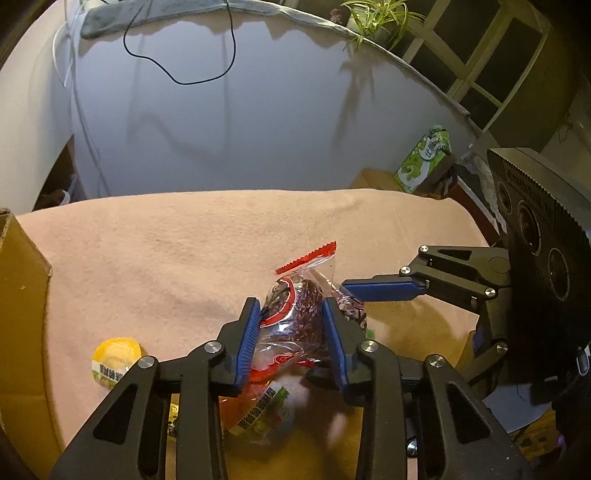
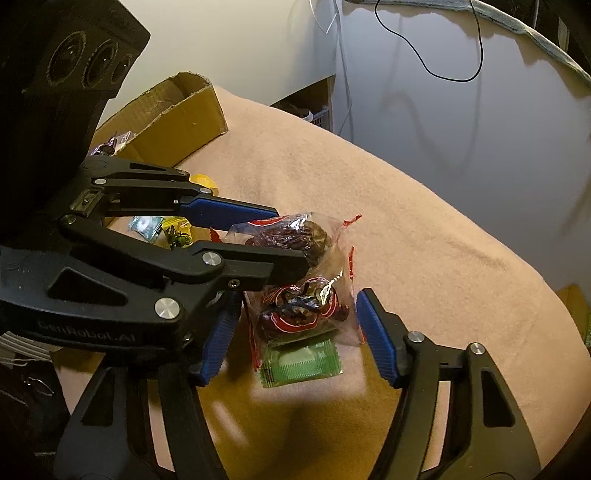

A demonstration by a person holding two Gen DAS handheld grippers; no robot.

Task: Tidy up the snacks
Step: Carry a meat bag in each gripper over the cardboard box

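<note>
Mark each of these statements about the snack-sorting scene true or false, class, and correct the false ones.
1. The left gripper is closed on a clear packet of dark dried fruit. True.
2. The right gripper is clamped on the green packet. False: its jaws stand open on either side of the snacks, and the pads touch nothing.
3. A cardboard box sits at the far left of the pink cloth in the right wrist view. True.
4. The yellow jelly cup lies inside the box. False: it rests on the cloth.
5. A potted plant stands on the cloth beside the snacks. False: it is up by the window.
</note>
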